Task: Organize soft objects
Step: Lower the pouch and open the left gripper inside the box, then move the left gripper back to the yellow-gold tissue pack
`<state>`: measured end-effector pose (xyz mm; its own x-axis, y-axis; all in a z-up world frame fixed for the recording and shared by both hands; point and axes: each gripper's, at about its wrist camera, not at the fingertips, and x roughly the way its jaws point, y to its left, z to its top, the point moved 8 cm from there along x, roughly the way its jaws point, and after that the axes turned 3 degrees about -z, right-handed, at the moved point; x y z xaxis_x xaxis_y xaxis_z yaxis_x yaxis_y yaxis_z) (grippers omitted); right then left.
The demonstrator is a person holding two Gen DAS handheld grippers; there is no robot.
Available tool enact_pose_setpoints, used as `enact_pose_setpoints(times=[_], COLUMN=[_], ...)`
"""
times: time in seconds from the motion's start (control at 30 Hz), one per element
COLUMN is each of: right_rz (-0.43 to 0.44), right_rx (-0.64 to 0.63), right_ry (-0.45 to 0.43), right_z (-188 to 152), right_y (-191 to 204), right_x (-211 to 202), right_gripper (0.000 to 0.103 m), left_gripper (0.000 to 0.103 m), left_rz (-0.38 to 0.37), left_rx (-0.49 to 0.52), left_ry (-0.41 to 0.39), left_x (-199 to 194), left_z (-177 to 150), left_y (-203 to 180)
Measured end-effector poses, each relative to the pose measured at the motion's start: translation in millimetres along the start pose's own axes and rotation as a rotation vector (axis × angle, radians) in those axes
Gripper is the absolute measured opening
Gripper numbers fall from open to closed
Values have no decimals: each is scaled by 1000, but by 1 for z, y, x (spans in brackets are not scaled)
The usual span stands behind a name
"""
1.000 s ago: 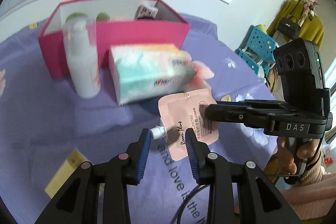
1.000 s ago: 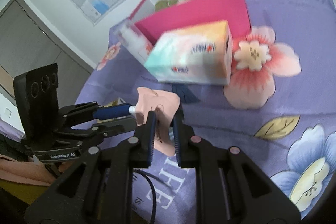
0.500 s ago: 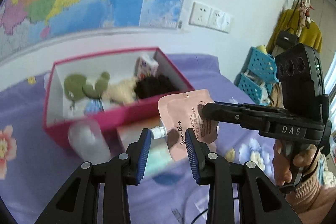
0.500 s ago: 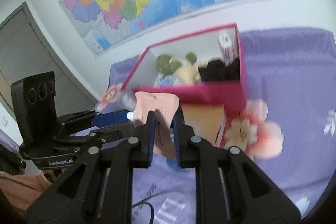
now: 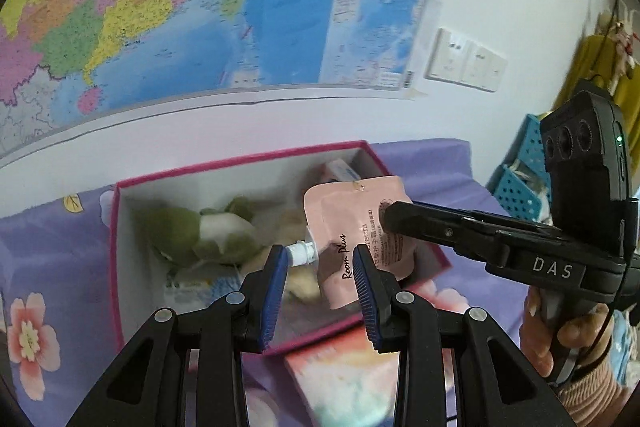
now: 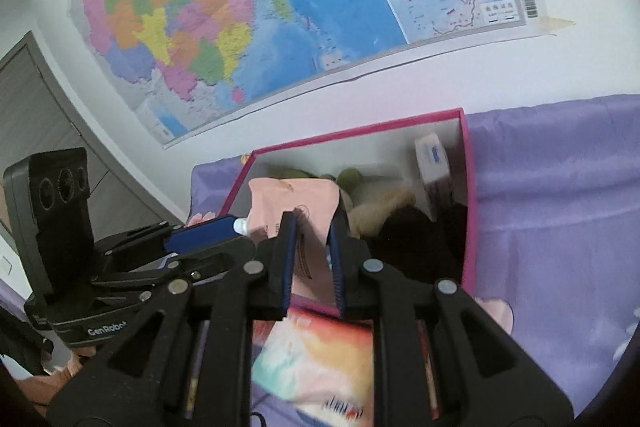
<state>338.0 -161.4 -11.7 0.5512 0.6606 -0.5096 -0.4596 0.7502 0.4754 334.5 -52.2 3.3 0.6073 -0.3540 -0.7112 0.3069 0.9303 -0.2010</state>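
A pink spouted pouch (image 5: 352, 227) with a white cap hangs in the air over the front part of the open pink box (image 5: 116, 247). My left gripper (image 5: 320, 259) is shut on the pouch's lower end, one blue pad against the cap. My right gripper (image 6: 314, 227) is shut on the pouch (image 6: 292, 199) from the other side; in the left wrist view its fingers (image 5: 400, 219) reach in from the right. The box (image 6: 466, 187) holds a green plush (image 5: 176, 227), a beige plush (image 6: 376, 215) and a dark soft thing (image 6: 416, 239).
A tissue pack (image 6: 320, 359) lies on the purple flowered cloth (image 6: 560, 207) right in front of the box. A small white carton (image 6: 434, 163) stands in the box's back right corner. Behind are a wall map (image 5: 200, 7), sockets (image 5: 466, 61) and blue baskets (image 5: 516, 183).
Both grippers have risen and moved forward together with the pouch, from over the cloth before the tissue pack to above the box. The white bottle has dropped out of view.
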Motion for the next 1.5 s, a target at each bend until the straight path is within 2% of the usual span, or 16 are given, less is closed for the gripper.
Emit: enact_pose_setpoints(times=[0.4,0.53,0.7,0.9,1.07,1.2,1.27,1.37,1.5], right_rz=[-16,-56,-95,-60,-15,35,67,104,155], right_rx=[82,114,121,84,14,-48,-78,-120,-162], right_ry=[54,49,26,18,11,24,37,54,104], right_z=[29,37,37,27,10,-14,-28,-50,-82], right_y=[-27,-40,-50,-38,-14,8,22,40,60], right_x=[58,71,66,43,15,-7,-17,-28,-32], right_gripper=[20,20,20,21,22,24,27,29,29], left_gripper=[33,33,33,35,41,45,48,52,52], left_rz=[24,45,47,34,1,-12,-23,17,48], left_rx=[2,-8,-9,3,-3,-15,-31,-47,-113], left_ry=[75,73,50,-33,-111,-142,-143,-137,-74], left_x=[40,44,34,-5,-53,-83,-92,-100,-99], left_z=[21,24,18,10,-8,-44,-63,-94,-140], left_y=[19,25,35,37,34,28,26,30,44])
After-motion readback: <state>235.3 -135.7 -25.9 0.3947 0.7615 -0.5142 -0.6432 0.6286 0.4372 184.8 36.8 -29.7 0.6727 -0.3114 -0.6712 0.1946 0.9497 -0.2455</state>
